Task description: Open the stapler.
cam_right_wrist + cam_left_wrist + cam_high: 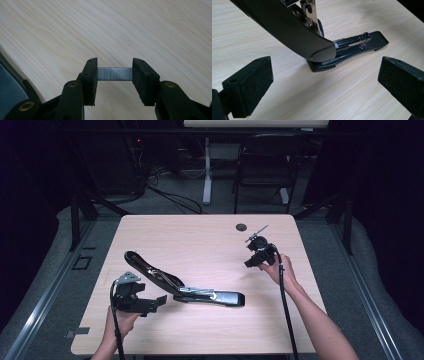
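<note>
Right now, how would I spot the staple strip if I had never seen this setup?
Start at the wooden table and go to its right side, where the right gripper hovers. The staple strip is the short ribbed silver bar clamped end to end between its black fingers. Unlike the big black stapler lying open mid-table, it is small and bare metal.

High view overhead; gripper views close; table [210,240] shared.
</note>
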